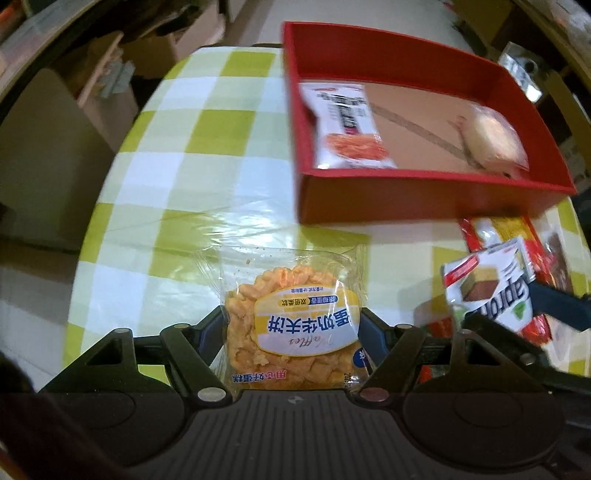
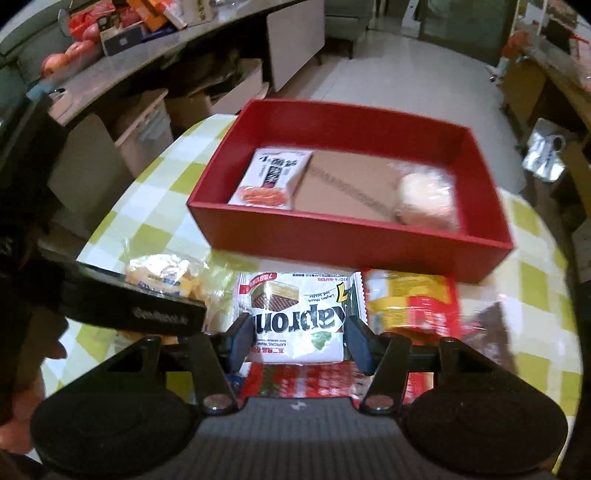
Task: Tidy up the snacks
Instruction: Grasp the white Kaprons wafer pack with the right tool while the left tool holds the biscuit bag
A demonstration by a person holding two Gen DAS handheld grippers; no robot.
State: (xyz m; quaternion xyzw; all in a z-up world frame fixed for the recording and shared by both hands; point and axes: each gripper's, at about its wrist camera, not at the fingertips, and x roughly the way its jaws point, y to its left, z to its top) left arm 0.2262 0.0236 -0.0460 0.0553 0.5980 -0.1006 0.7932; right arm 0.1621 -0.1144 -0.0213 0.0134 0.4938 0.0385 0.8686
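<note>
My left gripper (image 1: 291, 328) is shut on a clear packet of orange waffle biscuits (image 1: 291, 325), its fingers pressing both sides just above the checked tablecloth (image 1: 166, 184). My right gripper (image 2: 299, 332) is shut on a white Kaprons wafer packet (image 2: 299, 314), held a little above the table; the same wafer packet (image 1: 484, 280) shows at the right of the left wrist view. Beyond both stands a red box (image 2: 332, 236), also the red box (image 1: 406, 192), open on top. It holds a white packet with an orange picture (image 2: 273, 177) at its left and a pale round bun in clear wrap (image 2: 424, 199) at its right.
A red and yellow packet (image 2: 410, 306) lies on the table by the box's near wall, with a red and white packet (image 2: 295, 380) under my right gripper. Cardboard boxes (image 2: 147, 122) and a cluttered shelf (image 2: 110, 33) stand beyond the round table's left edge.
</note>
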